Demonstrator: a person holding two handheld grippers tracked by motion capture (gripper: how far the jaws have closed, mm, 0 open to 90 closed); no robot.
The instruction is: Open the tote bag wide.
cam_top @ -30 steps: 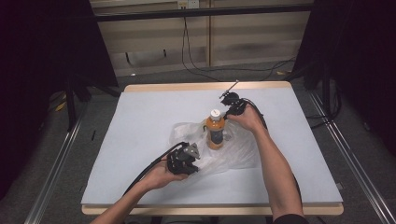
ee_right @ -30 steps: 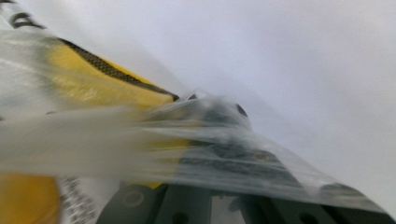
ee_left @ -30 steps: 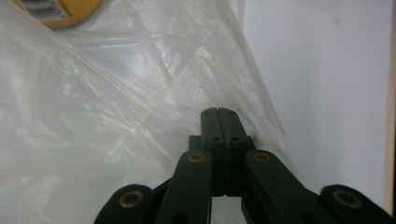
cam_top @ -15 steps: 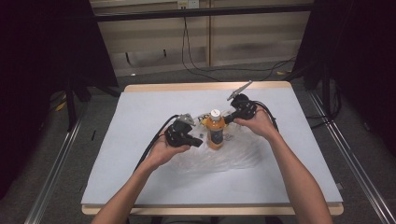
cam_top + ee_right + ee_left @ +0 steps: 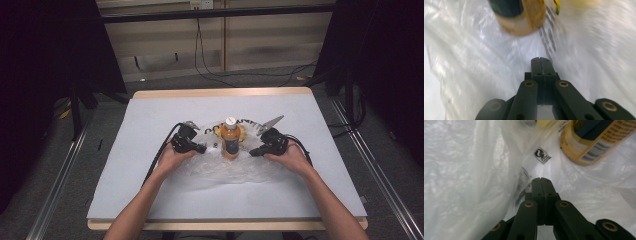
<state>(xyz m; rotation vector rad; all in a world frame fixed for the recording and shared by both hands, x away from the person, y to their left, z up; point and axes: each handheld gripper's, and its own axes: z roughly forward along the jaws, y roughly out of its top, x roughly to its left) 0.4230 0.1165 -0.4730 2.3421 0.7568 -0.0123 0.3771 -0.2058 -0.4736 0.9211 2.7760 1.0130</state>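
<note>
A bottle (image 5: 230, 139) of orange drink with a white cap stands upright on a crumpled clear plastic bag (image 5: 235, 172) in the middle of the table. My left gripper (image 5: 202, 149) lies low just left of the bottle and points at it, jaws shut with nothing between them. My right gripper (image 5: 252, 152) mirrors it on the bottle's right side, also shut and empty. In the left gripper view the shut gripper (image 5: 540, 180) hovers over the bag (image 5: 461, 182), with the bottle (image 5: 594, 140) at the upper right. In the right gripper view the gripper (image 5: 540, 59) faces the bottle's base (image 5: 521, 17) across the bag (image 5: 474, 62).
The table (image 5: 150, 120) has a pale grey mat and a wooden rim. Black cables trail from both grippers along the forearms. Metal rails run along both sides of the table, and cables lie on the floor beyond it.
My left hand has moved away from the front edge to the bottle's left side. My right hand has come from behind the bottle toward me, to its right side. The bottle stays put.
</note>
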